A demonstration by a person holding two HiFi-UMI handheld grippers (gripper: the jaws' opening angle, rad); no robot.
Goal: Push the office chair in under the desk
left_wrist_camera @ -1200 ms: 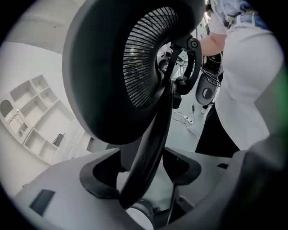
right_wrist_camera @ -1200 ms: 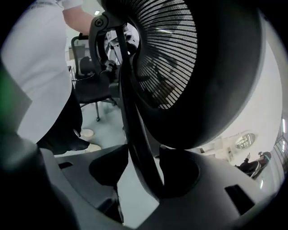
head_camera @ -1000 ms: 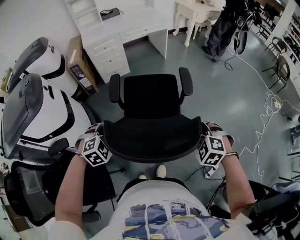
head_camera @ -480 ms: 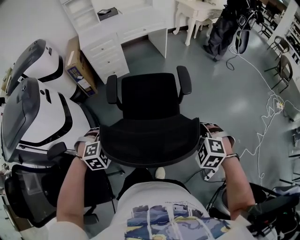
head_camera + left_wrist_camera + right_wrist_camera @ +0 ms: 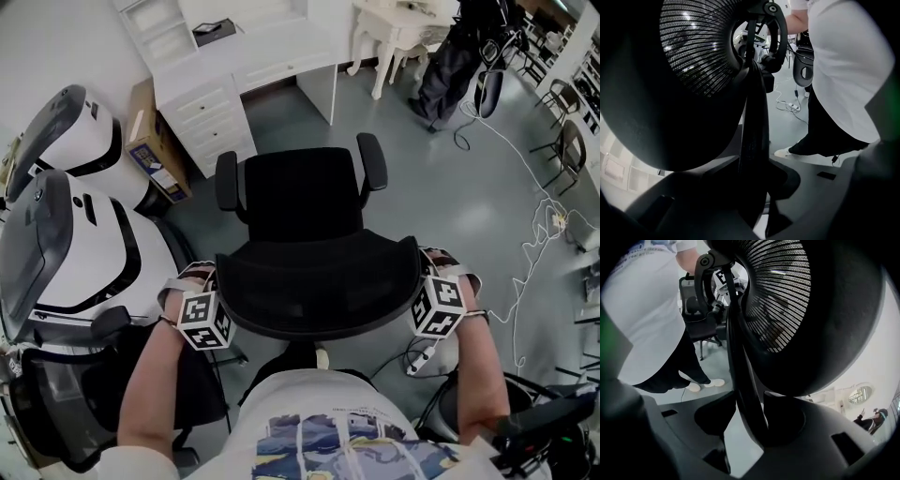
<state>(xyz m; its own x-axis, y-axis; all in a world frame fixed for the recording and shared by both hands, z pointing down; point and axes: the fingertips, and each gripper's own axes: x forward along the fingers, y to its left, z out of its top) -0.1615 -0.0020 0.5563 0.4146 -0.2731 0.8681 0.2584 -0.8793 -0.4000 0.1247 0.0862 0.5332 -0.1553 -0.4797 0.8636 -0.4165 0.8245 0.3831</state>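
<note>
Closing on black mesh office chair [image 5: 323, 281] rim, left gripper [image 5: 754, 197] fingers clamp; right gripper [image 5: 747, 427] fingers straddle loosely

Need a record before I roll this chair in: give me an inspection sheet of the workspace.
surface: grey floor.
job's things: office chair faces the white desk, not yet under it.
clutter: cardboard box beside the desk; white machines, second chair at left.
grippers: both just closing; left tongs shut on the office chair's backrest rim; right tongs astride it, floor showing beside one jaw.
cables: white cable loops over the floor at right.
surroundings: white table beyond the desk.
</note>
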